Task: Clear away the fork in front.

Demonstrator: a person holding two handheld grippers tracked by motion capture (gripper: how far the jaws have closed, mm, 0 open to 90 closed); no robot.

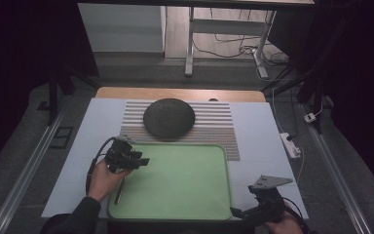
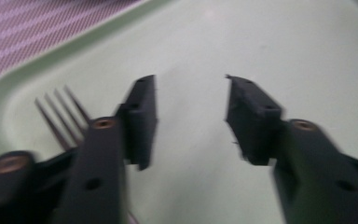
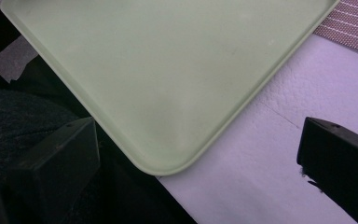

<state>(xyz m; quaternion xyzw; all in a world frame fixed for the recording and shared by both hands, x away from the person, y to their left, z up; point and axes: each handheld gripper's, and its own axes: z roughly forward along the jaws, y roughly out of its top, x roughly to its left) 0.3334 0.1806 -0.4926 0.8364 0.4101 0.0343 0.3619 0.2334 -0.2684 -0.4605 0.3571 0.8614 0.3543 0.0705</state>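
- Dim room, pale table [image 1: 256,131] with a green tray [image 1: 185,175] at the near edge.
- Right gripper [image 1: 253,210] hovers by the tray's near right corner, jaws spread wide, nothing in them.
- Left gripper [image 1: 135,160] over the tray's left side, jaws apart and empty.
- Fork [image 2: 59,114] lies in the tray just left of those jaws, dark and thin, running near-to-far, so the left hand [image 1: 104,178] is way closer.
- Beyond the tray: striped mat [image 1: 214,127], dark plate [image 1: 169,117].

High view looks down from above; both gripper views sit close — all share green tray [image 1: 185,178] [image 2: 270,42] [image 3: 158,70].

Lab-like recording room: dark curtains [image 1: 19,58]; floor cables [image 1: 233,48]; metal desk legs [image 1: 190,44]
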